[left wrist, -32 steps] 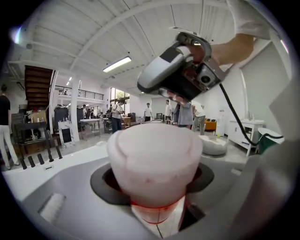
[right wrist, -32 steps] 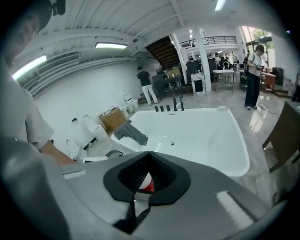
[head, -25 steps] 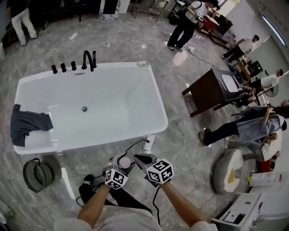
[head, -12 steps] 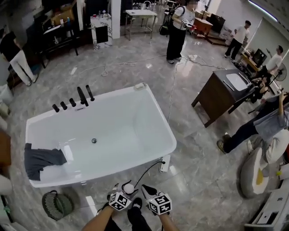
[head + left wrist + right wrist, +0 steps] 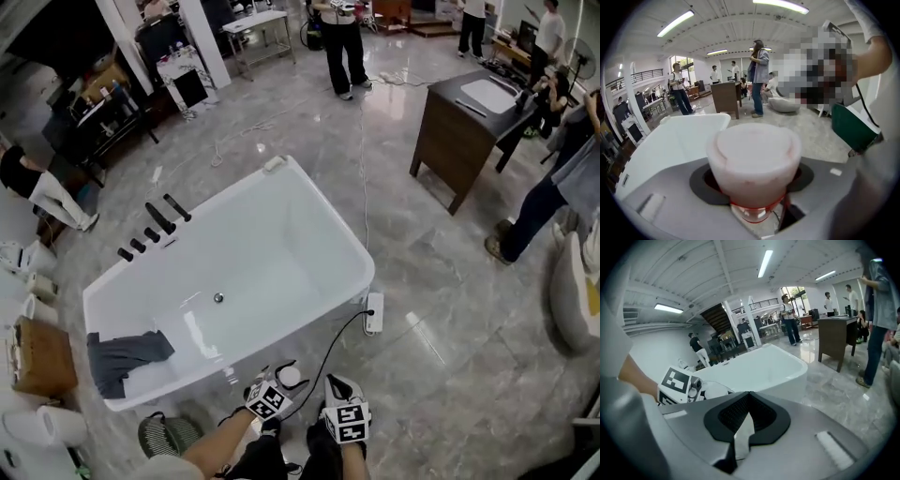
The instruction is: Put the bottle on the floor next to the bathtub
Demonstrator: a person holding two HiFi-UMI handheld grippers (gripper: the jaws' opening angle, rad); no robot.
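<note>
White bathtub (image 5: 267,258) ahead | power strip (image 5: 373,312) on floor beside | left claw (image 5: 753,186) grips bottle (image 5: 753,159) | right claw (image 5: 748,414) closed

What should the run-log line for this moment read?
left gripper: shut on bottle | right gripper: shut, empty | bathtub: just ahead | bottle: not yet on floor

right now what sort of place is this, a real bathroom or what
Likely a big open hall or showroom, not a home bathroom: a freestanding bathtub stands in the open on a polished floor, with a lone sink cabinet nearby and people standing around.
</note>
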